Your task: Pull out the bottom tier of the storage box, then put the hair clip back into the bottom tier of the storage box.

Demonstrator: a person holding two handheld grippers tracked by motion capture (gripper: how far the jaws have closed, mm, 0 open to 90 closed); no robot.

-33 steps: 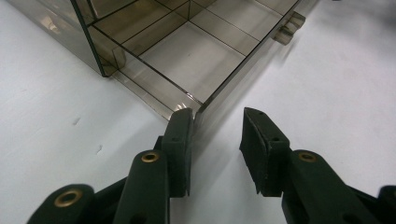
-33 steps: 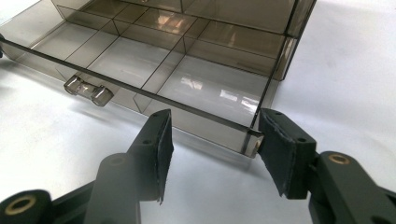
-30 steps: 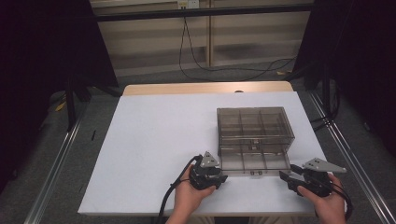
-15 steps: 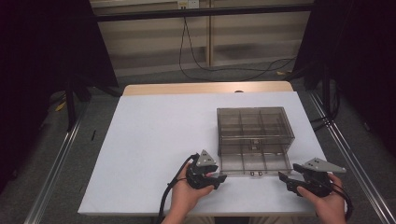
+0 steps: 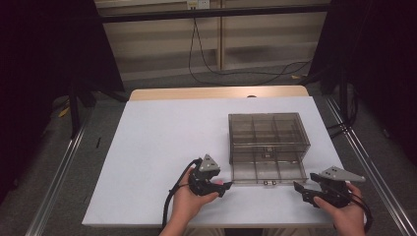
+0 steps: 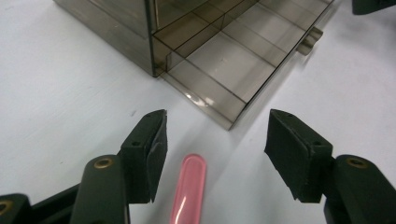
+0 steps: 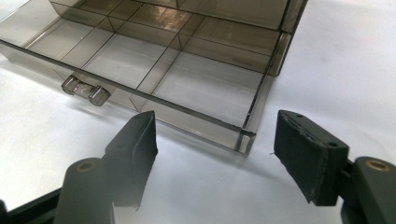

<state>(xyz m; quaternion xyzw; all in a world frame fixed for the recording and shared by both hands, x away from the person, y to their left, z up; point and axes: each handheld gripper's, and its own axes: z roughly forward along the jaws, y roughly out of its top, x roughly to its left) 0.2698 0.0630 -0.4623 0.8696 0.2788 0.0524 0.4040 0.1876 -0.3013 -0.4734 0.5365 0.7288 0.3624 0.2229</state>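
High view: I see the drawer point(image 5: 268, 169) pulled out of the box point(image 5: 268, 132); left gripper point(image 5: 223, 187) at its 8 o'clock, right gripper point(image 5: 300, 189) at 4 o'clock.
Left gripper view: jaws have just been opening, empty; pink strip point(image 6: 189, 186) between them.
Right gripper view: jaws just opened, nothing held; drawer corner at 12 o'clock.
Advice: I would press both front corners evenly, clear of the handle point(image 7: 86, 91).

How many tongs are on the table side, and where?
2. The left tongs sit in the left hand by the open drawer's near-left corner, with a pink strip between them; the right tongs sit off its near-right corner.
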